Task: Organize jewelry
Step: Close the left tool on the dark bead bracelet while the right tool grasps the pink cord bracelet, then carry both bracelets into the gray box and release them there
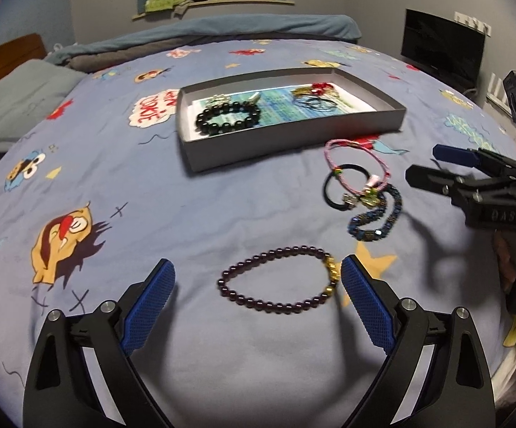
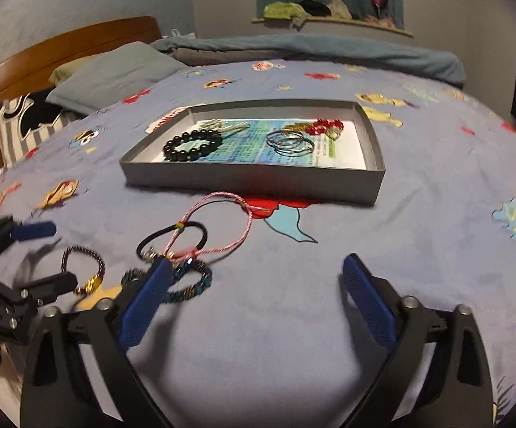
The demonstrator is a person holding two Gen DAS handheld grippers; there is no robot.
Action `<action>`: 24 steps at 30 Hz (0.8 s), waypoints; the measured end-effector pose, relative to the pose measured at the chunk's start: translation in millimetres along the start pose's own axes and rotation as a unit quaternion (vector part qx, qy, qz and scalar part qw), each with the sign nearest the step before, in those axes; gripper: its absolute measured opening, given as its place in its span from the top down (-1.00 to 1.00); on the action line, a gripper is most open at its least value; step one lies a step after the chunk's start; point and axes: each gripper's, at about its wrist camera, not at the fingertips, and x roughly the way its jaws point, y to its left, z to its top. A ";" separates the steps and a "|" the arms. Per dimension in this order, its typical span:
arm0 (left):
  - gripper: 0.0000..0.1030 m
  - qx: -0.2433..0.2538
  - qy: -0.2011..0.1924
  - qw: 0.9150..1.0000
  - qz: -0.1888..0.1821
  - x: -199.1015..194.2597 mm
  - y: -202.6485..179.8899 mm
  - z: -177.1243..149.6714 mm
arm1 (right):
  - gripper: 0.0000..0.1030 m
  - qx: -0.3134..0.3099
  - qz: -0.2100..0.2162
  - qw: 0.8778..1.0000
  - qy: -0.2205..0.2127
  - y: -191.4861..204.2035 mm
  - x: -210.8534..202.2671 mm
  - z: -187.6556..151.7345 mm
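bedspread [image 1: 222, 196], bracelet [image 1: 279, 280] between tool [image 1: 258, 278]

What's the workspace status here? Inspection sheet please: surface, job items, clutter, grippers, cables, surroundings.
Surface: blue cartoon-print bedspread, flat.
Job's things: shallow grey cardboard tray holds a black round-bead bracelet, thin metal bangles and red bead jewellery. Still on the bedspread: dark purple bead bracelet with gold charm, pink cord bracelet, black hair tie, blue-black woven bracelet.
Clutter: striped garment near the pillow.
Grippers: left gripper open, fingers either side of the purple bracelet, not pressing it; right gripper open, nothing between its fingers.
Cables: nothing seen.
Surroundings: wooden headboard, grey pillow, folded blue blanket, cluttered windowsill.
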 end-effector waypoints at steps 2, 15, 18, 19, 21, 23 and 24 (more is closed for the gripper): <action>-0.75 -0.015 0.007 1.000 -0.004 3.0 7.4 0.7 | -0.54 0.016 0.005 1.000 0.007 -3.3 6.0 5.2; 0.42 -0.023 0.040 0.998 -0.040 12.8 18.8 -3.2 | 0.29 -0.003 0.003 0.999 0.046 3.3 49.1 27.4; 0.45 -0.001 0.048 0.999 -0.025 21.4 11.2 -3.5 | 0.41 -0.021 -0.001 0.999 0.050 9.7 58.3 29.5; 0.50 0.006 0.051 0.998 -0.021 24.2 9.0 -3.0 | 0.48 -0.025 -0.002 0.998 0.053 11.4 61.3 29.7; 0.64 0.008 0.050 0.999 -0.017 25.4 7.6 -1.8 | 0.70 -0.032 -0.004 0.998 0.054 14.0 64.8 27.5; 0.84 0.010 0.049 0.999 -0.017 24.3 6.2 -0.5 | 0.84 -0.034 -0.003 0.998 0.050 14.0 62.9 25.9; 0.85 0.015 0.044 0.999 -0.013 22.7 4.8 0.1 | 0.92 -0.034 0.000 0.998 0.047 13.4 61.4 25.8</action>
